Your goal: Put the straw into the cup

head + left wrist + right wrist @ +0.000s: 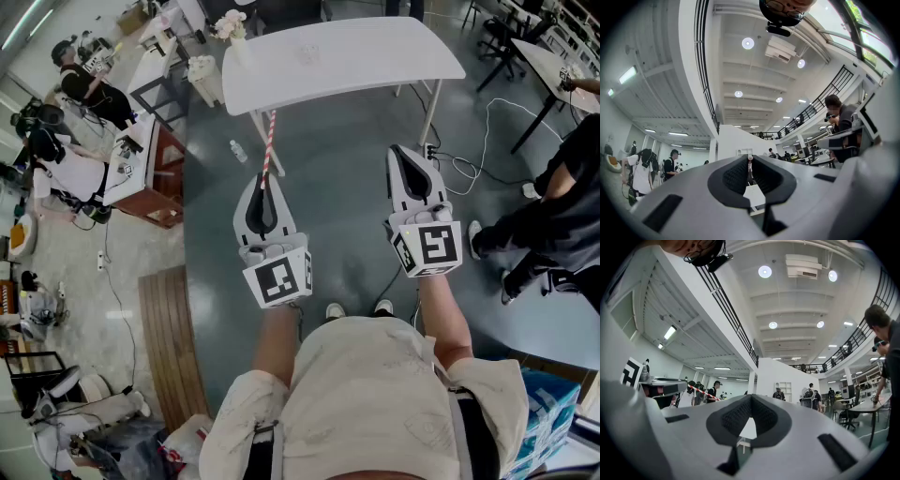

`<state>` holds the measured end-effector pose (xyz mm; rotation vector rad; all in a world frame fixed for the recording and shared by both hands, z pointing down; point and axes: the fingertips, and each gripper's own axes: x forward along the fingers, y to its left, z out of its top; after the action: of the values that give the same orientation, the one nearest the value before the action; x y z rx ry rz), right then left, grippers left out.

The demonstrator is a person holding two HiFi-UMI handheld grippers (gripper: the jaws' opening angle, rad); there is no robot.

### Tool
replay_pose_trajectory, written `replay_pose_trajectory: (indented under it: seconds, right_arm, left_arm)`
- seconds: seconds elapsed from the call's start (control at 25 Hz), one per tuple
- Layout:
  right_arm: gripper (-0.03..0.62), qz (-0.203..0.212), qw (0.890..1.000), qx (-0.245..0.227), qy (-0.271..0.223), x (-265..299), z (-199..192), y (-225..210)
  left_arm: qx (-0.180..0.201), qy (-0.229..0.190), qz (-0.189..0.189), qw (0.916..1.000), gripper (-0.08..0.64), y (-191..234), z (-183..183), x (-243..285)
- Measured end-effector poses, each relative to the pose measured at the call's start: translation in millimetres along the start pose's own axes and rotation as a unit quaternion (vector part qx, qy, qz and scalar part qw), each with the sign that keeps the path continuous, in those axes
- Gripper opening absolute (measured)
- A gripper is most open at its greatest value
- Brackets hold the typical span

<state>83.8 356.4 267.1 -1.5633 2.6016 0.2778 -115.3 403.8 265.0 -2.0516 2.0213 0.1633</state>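
My left gripper (263, 180) is shut on a red-and-white striped straw (269, 141), which sticks out past the jaws toward the white table (375, 56). In the left gripper view the straw (750, 164) shows end-on as a thin strip pinched between the closed pads. A faint clear cup (309, 53) seems to stand on the table, some way ahead of both grippers. My right gripper (401, 150) is held level beside the left one, jaws shut with nothing between them. The right gripper view catches the straw (697, 390) at its left.
Both grippers hang over grey floor short of the table. A small bottle (238, 150) lies on the floor to the left and cables (469, 159) trail at the right. A person in dark clothes (562, 216) stands at the right; a wooden cabinet (155, 173) is at the left.
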Motion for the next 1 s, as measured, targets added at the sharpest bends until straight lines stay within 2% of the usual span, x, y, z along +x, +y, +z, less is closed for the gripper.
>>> replay_pose_trajectory:
  seconds: [0.36, 0.56, 0.76, 1.0]
  right_arm:
    - [0.002, -0.018, 1.0, -0.012, 0.014, 16.1, -3.0, 22.5]
    - [0.003, -0.035, 0.999, 0.002, 0.012, 3.5, -12.4, 28.8]
    - [0.002, -0.044, 0.998, 0.027, 0.022, -5.5, -27.9, 23.6]
    - [0.002, -0.049, 0.998, 0.028, 0.017, 8.1, -37.5, 3.4]
  left_arm:
    - [-0.011, 0.004, -0.012, 0.9998, 0.023, 32.1, -10.8, 8.3]
    - [-0.024, 0.016, -0.032, 0.9991, 0.023, 34.7, -25.8, 3.2]
    - [-0.03, 0.023, -0.041, 0.9984, 0.023, 29.1, -39.5, 0.6]
    - [-0.025, 0.028, -0.043, 0.9984, 0.023, 19.9, -49.9, 19.1]
